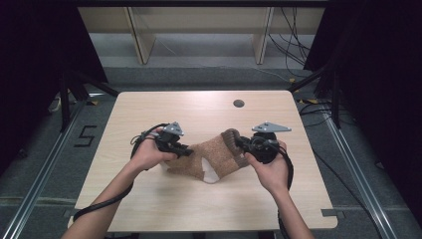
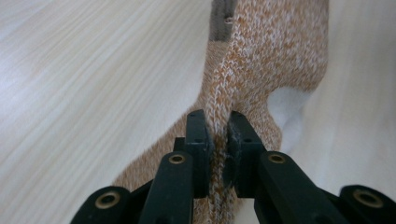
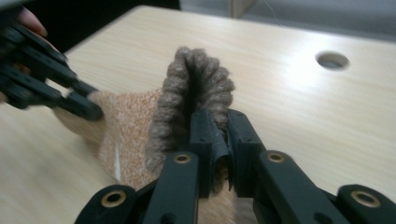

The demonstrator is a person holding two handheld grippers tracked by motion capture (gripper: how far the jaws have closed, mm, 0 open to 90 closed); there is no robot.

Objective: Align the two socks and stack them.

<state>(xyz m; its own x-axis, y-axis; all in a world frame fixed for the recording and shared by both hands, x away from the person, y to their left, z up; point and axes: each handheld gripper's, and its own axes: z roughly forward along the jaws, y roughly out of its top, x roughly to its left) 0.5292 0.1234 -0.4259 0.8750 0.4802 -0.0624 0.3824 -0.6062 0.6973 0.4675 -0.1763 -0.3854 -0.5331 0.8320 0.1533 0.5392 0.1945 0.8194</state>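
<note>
A brown-orange knitted sock (image 1: 215,153) with a white heel patch (image 1: 210,172) and a darker ribbed cuff (image 3: 196,70) lies across the middle of the wooden table (image 1: 199,209). At its toe end, my left gripper (image 1: 188,151) is shut on it. In the left gripper view a fold of the sock (image 2: 275,51) is pinched between the jaws of that gripper (image 2: 218,126). My right gripper (image 1: 239,143) is shut on the cuff. In the right gripper view the ribbed edge bulges above the jaws of that gripper (image 3: 218,123), and the left gripper (image 3: 88,109) holds the far end.
A round cable hole (image 1: 239,103) sits in the table's far right part. Dark curtains and stand legs flank the table, and cables lie on the floor at the back right. Bare wood surrounds the sock on all sides.
</note>
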